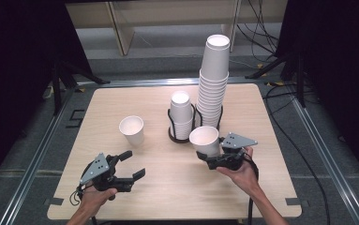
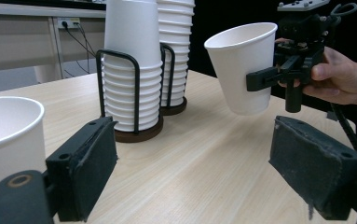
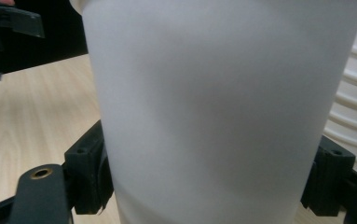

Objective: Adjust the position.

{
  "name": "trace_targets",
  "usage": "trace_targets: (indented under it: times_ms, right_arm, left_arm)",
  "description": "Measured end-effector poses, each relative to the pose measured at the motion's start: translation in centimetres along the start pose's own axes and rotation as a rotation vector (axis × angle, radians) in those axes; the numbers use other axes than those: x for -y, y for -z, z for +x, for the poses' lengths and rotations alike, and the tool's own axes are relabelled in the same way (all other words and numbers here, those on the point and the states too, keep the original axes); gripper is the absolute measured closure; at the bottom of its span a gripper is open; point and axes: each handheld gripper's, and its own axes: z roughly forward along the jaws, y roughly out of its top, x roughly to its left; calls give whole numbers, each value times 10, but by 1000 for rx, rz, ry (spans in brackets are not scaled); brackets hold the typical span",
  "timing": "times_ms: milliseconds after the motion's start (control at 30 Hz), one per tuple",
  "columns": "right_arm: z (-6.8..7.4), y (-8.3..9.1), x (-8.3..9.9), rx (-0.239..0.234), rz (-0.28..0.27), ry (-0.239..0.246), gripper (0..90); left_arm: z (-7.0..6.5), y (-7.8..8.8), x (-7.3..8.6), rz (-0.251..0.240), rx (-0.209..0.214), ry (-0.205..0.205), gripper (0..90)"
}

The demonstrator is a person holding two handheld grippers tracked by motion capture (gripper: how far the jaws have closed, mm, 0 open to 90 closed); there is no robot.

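Observation:
My right gripper [image 1: 207, 153] is shut on a white paper cup [image 1: 204, 138], held upright just above the wooden table [image 1: 168, 192], in front of the cup stacks. In the right gripper view the held cup [image 3: 213, 93] sits between both jaws. The left gripper view shows the same cup [image 2: 241, 60] hanging in the right gripper [image 2: 250, 83]. My left gripper [image 1: 134, 164] stands open near the table's front left, nothing between its jaws [image 2: 192, 149]. A single white cup [image 1: 132, 129] stands upright on the table beyond it, close at the left in the left gripper view [image 2: 3, 135].
A short stack of cups [image 1: 181, 115] and a tall stack [image 1: 213, 79] stand in a black wire holder [image 1: 170, 123] at the table's middle back. Dark stands and cables lie on the floor beyond and to the right.

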Motion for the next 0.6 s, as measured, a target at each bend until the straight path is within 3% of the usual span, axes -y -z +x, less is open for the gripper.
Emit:
trace_targets:
  times_ms: [233,300,333,467,500,533,600]
  right_arm:
    - [-18,16,9,92,-9,-26,211]
    - [-24,21,12,115,-10,-39,211]
    - [-28,24,13,147,-18,-23,211]
    - [-38,30,18,161,-31,-101,211]
    - [-42,32,19,184,-31,-76,211]
    - [-43,34,20,197,-20,-98,211]
    - [-48,36,21,214,-29,-78,211]
  left_arm:
    - [3,1,1,3,-18,5,142]
    - [4,-1,2,-17,-8,6,142]
    - [4,-1,2,-16,-8,5,142]
    - [4,-1,2,-15,-10,4,142]
    - [5,-1,2,-16,-10,4,142]
    - [5,-1,2,-14,-11,3,142]
    - [5,0,2,10,-26,2,142]
